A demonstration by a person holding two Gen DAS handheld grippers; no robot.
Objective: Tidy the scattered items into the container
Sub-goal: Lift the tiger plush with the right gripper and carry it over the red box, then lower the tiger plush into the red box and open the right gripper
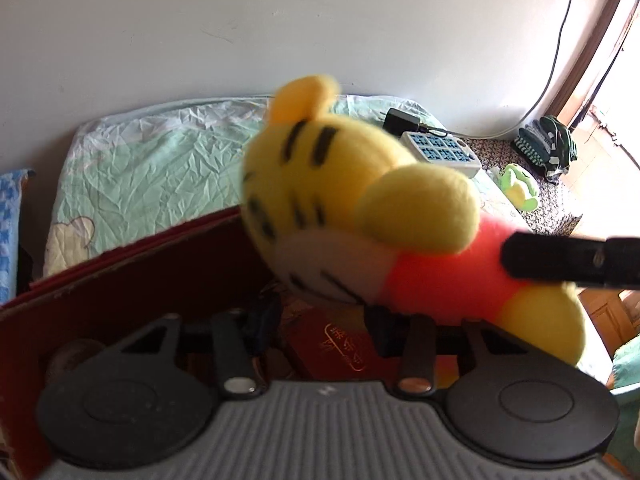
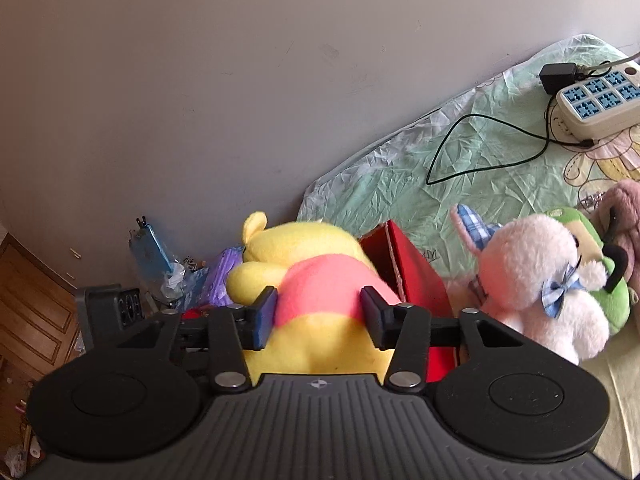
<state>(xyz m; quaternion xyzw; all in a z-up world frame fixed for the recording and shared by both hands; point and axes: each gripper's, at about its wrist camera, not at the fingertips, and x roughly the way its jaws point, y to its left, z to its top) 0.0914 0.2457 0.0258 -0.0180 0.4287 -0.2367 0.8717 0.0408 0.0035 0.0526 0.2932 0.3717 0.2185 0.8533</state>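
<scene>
A yellow plush bear in a red shirt [image 2: 320, 280] is clamped at its waist between the fingers of my right gripper [image 2: 320, 312]. In the left wrist view the bear [image 1: 340, 200] hangs above the dark red box [image 1: 132, 276], with the right gripper's finger [image 1: 560, 258] pressed into its shirt. My left gripper [image 1: 320, 332] is open and empty, its fingers down inside the box. The box's red wall [image 2: 416, 276] shows just right of the bear. A white plush with a blue bow [image 2: 548, 280], a green plush [image 2: 592, 240] and a brown plush [image 2: 624, 216] lie on the bed.
The bed has a crinkled green sheet [image 1: 160, 168]. A white power strip [image 2: 600, 100] with a black adapter and thin cable lies on it. A small green plush [image 1: 520, 186] sits at the bed's far end. The wall [image 1: 280, 20] runs behind. Clutter and bags [image 2: 176, 268] sit by the wall.
</scene>
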